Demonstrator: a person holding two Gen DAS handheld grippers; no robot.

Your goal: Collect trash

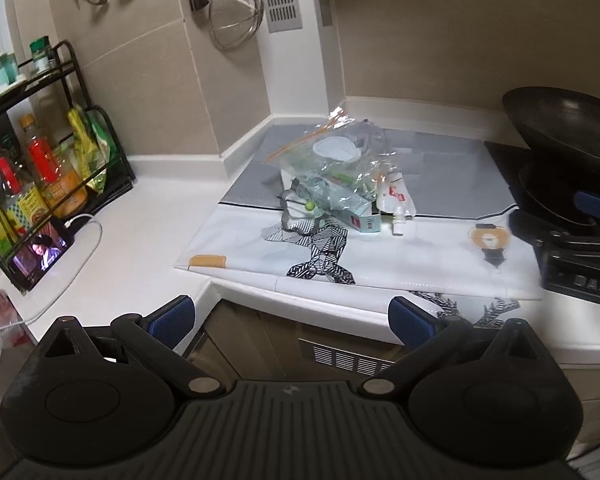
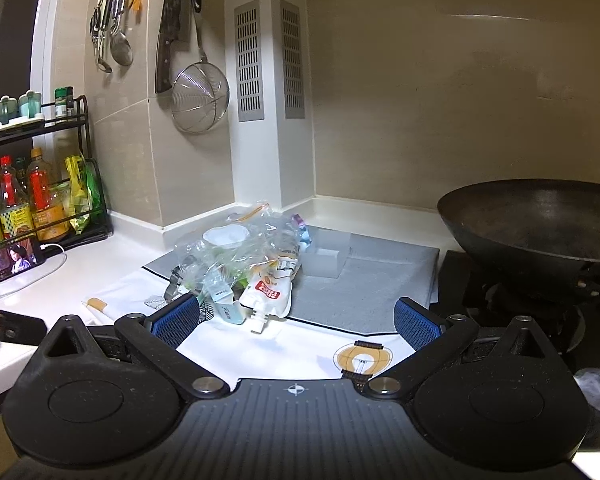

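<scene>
At twelve o'clock from my right gripper (image 2: 296, 322), on the worktop (image 2: 100, 276), sits the trash: a crumpled clear bag (image 2: 236, 252) heaped over a pouch (image 2: 266, 296) and a small carton (image 2: 226, 308). Both pairs of jaws stand wide apart and empty. I judge the pouch the easiest first grab: I should bring the right jaws low, straddle its neck, and close firmly without dragging the mat (image 2: 364, 284). The wok (image 2: 540, 224) at two o'clock needs a wide berth. My left gripper (image 1: 292, 322) hangs back off the worktop edge. Its view alone shows a ring-shaped metal piece (image 1: 296, 216) at the pile's near-left side, and the right gripper at three o'clock. Only the right view shows a crumpled white scrap (image 2: 598, 390) at four o'clock.
</scene>
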